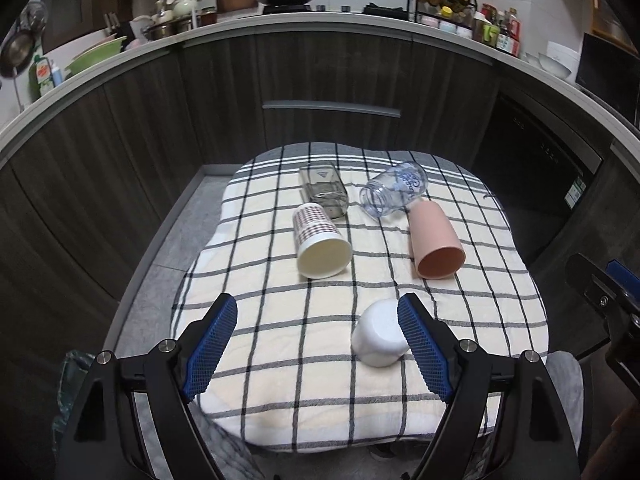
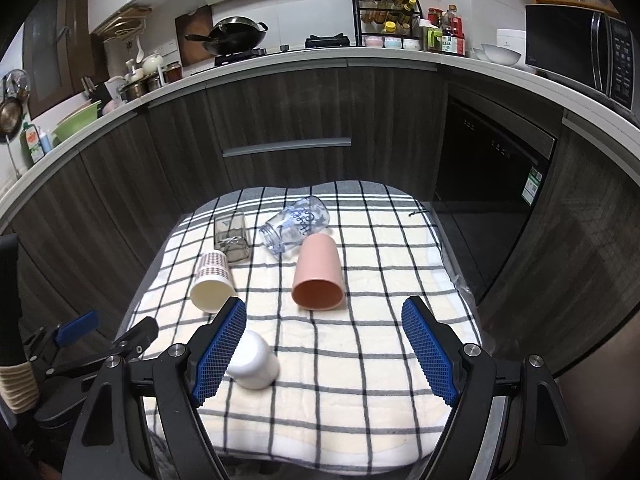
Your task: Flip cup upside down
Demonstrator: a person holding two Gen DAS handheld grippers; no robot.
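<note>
Left wrist view: a white cup [image 1: 380, 334] is seen mouth-down on a checked cloth [image 1: 280, 344] spread over the bench, close to the near edge. The left tongs [image 1: 318, 342] are spread wide and grasp nothing; the cup stands just inside the right-hand blue pad [image 1: 424, 346], which overlaps its side, though whether they touch cannot be told.

Farther back on the cloth four vessels lie on their sides. A patterned paper cup [image 1: 320, 246] and a pink cup [image 1: 434, 240] are turned with their mouths toward the camera, well apart from each other. Behind them a square glass [image 1: 324, 192] lies just beside the paper cup, and a clear printed jar [image 1: 394, 192] lies with its mouth near the pink cup's base.

In the right wrist view the right tongs [image 2: 324, 350] are likewise released and empty, held over the cloth, with the white cup [image 2: 252, 360] partly hidden behind the left-hand pad. The pink cup [image 2: 318, 274] lies just beyond them. Dark wooden cabinets [image 2: 280, 120] stand behind the bench.
</note>
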